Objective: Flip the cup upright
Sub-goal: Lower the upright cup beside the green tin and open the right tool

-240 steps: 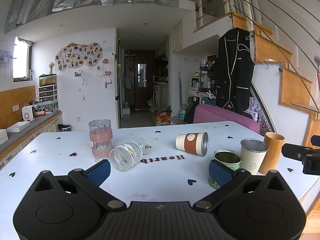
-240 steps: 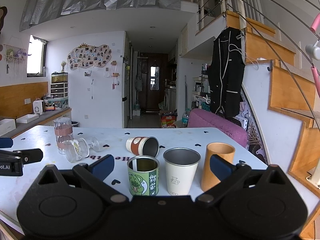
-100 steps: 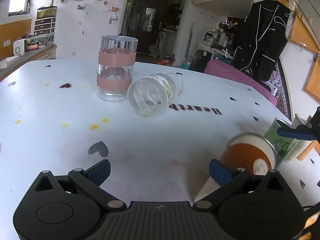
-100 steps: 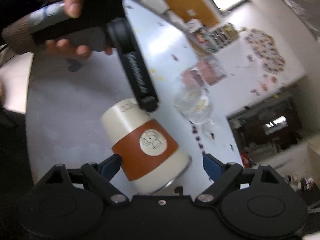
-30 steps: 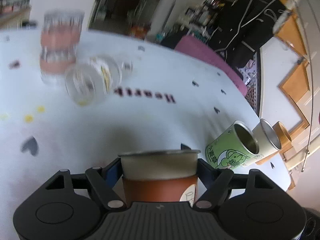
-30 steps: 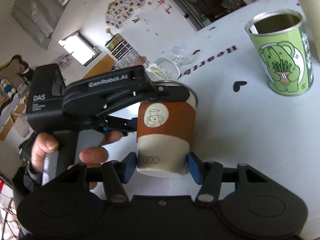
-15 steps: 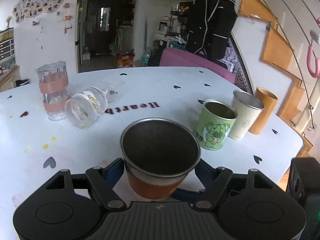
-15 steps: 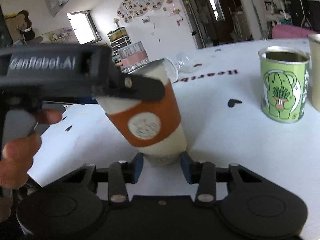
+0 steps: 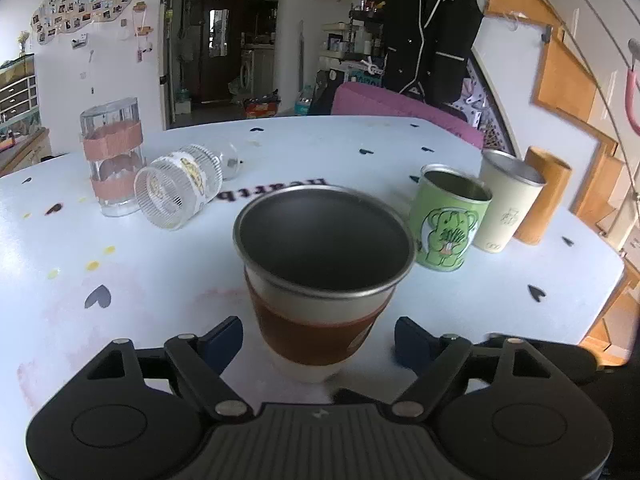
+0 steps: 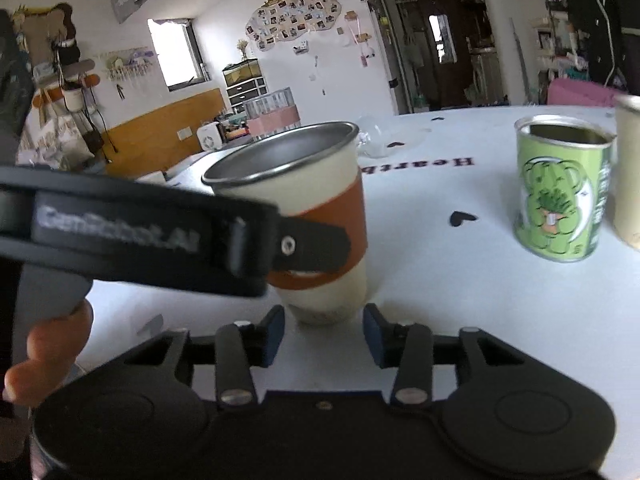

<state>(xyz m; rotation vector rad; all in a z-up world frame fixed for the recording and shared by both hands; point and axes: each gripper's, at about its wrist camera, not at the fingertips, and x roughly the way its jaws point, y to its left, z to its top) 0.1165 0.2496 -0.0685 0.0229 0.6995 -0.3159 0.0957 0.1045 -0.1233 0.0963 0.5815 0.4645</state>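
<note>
Left gripper (image 9: pixel 319 334) open around upright cup (image 9: pixel 320 276), table (image 9: pixel 500 296) edge near.

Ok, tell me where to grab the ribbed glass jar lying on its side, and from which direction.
Grip the ribbed glass jar across its round body, near the middle by the printed label. It lies on the table with its open mouth facing the left wrist camera, and the tall banded glass stands close on its left, so coming from above probably leaves the fingers most room.
</note>
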